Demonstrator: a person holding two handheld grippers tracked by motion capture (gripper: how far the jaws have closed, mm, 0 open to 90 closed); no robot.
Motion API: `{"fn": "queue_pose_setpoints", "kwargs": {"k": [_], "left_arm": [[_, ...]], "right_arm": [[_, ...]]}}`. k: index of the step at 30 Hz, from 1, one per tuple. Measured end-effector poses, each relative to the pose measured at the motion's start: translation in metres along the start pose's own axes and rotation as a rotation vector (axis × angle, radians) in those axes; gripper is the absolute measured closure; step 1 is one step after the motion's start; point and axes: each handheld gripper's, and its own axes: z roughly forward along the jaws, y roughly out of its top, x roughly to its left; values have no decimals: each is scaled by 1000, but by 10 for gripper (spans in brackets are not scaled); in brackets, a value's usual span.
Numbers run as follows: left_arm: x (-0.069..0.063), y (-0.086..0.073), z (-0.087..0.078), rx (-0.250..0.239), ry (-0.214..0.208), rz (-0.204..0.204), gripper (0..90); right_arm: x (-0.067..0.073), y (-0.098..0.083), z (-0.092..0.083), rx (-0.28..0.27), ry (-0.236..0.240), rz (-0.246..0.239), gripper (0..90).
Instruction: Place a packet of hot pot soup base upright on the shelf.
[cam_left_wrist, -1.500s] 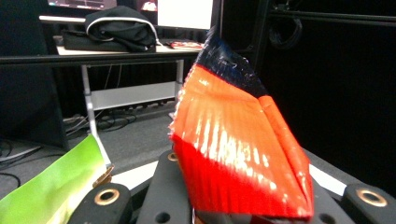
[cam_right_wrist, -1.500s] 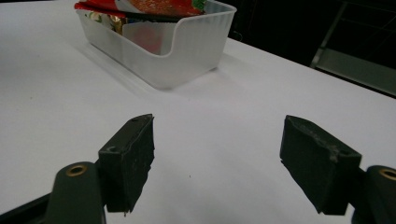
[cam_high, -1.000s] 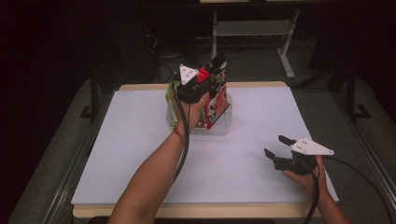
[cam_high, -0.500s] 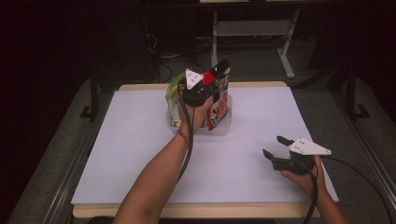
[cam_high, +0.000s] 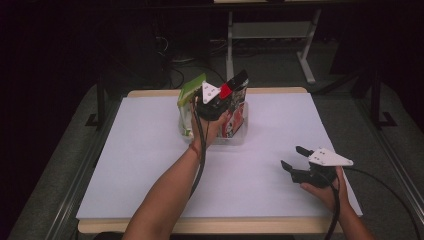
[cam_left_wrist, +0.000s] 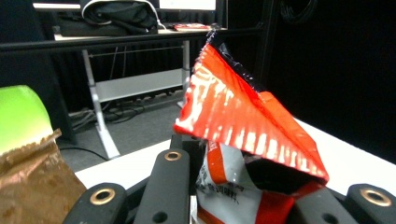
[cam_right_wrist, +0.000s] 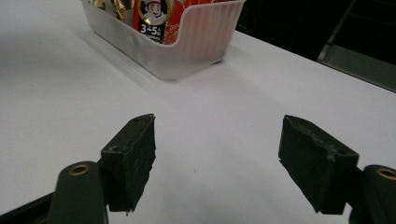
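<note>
My left gripper (cam_high: 226, 95) hangs over a clear plastic bin (cam_high: 239, 139) at the back middle of the white table, shut on the lower part of a red and black snack packet (cam_high: 237, 84). In the left gripper view the packet (cam_left_wrist: 243, 121) rises between the jaws, with its crumpled top flared open. A green packet (cam_high: 192, 93) stands in the bin's left end and shows beside the jaws (cam_left_wrist: 21, 116). My right gripper (cam_high: 292, 157) rests low at the table's front right, open with nothing between its pads (cam_right_wrist: 217, 154). It faces the bin (cam_right_wrist: 196, 42).
Other red packets with a cartoon figure (cam_right_wrist: 154, 18) stand inside the bin. The white table top (cam_high: 150, 165) spreads wide around it. A metal desk frame (cam_high: 270, 35) stands on the dark floor behind the table.
My left hand has come down toward the bin with the red packet still in the jaws. The right gripper has stayed where it was.
</note>
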Motion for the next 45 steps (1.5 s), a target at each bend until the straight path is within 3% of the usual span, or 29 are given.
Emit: {"fn": "queue_pose_setpoints", "kwargs": {"k": [3, 12, 30, 36, 45], "left_arm": [[2, 0, -1, 10, -7, 20, 768], [9, -6, -5, 22, -23, 19, 765], [9, -10, -5, 63, -51, 65, 729], [10, -9, -8, 57, -92, 36, 691], [12, -11, -19, 80, -127, 66, 612]], "right_arm": [[0, 0, 0, 2, -4, -2, 265], [2, 0, 2, 21, 5, -17, 267], [3, -1, 4, 39, 10, -23, 269], [2, -1, 3, 39, 7, -21, 269], [2, -1, 2, 40, 3, -23, 269]]}}
